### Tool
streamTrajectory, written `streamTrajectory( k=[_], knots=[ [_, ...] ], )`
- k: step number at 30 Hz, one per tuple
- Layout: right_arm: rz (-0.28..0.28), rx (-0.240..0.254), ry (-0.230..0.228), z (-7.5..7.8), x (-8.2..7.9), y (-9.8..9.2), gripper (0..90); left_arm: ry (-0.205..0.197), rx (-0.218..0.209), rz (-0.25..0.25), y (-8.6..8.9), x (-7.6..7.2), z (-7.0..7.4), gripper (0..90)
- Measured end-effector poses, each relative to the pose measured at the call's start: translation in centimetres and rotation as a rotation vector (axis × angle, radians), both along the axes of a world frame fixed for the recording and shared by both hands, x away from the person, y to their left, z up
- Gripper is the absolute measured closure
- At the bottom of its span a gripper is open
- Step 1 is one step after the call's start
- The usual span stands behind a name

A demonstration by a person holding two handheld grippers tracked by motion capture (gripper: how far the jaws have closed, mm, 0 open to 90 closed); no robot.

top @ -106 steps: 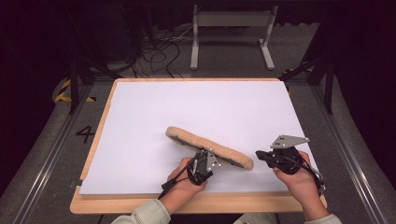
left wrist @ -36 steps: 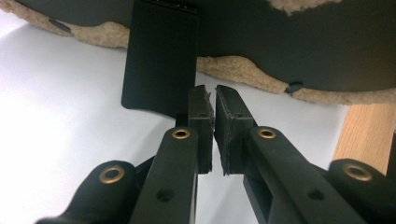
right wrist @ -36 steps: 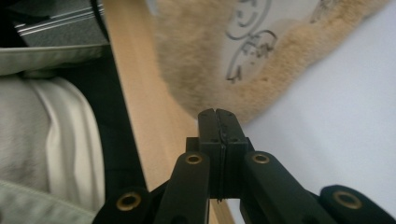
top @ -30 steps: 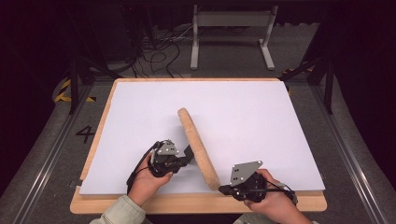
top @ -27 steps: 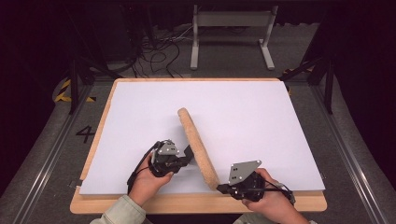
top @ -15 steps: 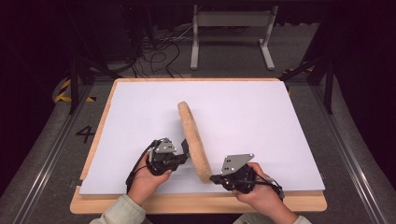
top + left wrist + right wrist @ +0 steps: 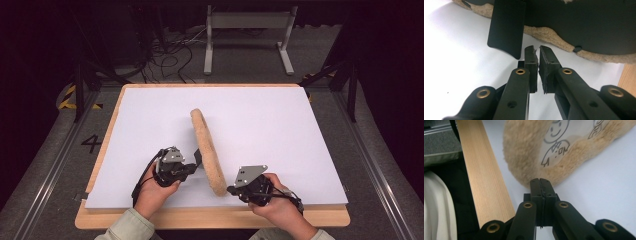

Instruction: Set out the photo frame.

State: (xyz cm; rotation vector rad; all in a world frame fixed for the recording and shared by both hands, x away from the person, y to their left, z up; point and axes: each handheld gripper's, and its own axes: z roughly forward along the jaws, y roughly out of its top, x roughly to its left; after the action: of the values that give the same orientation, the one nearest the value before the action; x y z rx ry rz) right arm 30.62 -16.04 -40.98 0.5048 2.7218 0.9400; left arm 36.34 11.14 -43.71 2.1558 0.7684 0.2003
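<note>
A long tan fleecy pad [image 7: 205, 140] stands on its edge on the white board [image 7: 280, 125], running from the middle toward me. My left gripper [image 7: 196, 159] touches its left side. In the left gripper view my gripper [image 7: 537, 50] has its jaws almost together with nothing between them, just under the pad's black underside [image 7: 579, 22], beside a hanging black flap [image 7: 506, 27]. My right gripper [image 7: 231, 190] is at the pad's near end. In the right gripper view this gripper [image 7: 540, 181] is shut, tips against the fleece [image 7: 524, 150] below a cartoon print [image 7: 556, 147].
The board's wooden front edge [image 7: 200, 220] runs just behind both hands, and it shows beside the right gripper [image 7: 484, 182]. Grey floor with cables [image 7: 170, 55] and a metal stand [image 7: 247, 30] lies beyond the table. A sleeve [image 7: 436, 207] is close at the left.
The pad lay flat across the board, then rose onto its edge and swung to point away from me. In the last second the right gripper moved left to its near end.
</note>
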Motion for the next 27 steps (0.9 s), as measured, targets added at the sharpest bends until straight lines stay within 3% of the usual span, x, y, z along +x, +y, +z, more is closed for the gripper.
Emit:
streamTrajectory(
  k=[6, 15, 17, 27],
  knots=[
    [0.014, -0.006, 0.015, -0.4, 0.0, 0.5, 90.0, 0.002, -0.001, 0.004, 0.2, -0.1, 0.1, 85.0],
    [0.102, 0.023, 0.027, -0.7, -0.3, 3.7, 90.0, -0.001, -0.013, 0.047, 1.7, -0.4, 0.3, 84.5],
    [0.120, 0.028, 0.031, -0.8, -0.2, 4.4, 90.0, 0.003, -0.021, 0.081, 2.9, -0.6, 0.3, 84.3],
    [0.181, 0.049, 0.039, -1.1, 0.4, 7.5, 90.0, 0.012, -0.042, 0.157, 6.1, -2.0, 0.0, 82.6]
  ],
)
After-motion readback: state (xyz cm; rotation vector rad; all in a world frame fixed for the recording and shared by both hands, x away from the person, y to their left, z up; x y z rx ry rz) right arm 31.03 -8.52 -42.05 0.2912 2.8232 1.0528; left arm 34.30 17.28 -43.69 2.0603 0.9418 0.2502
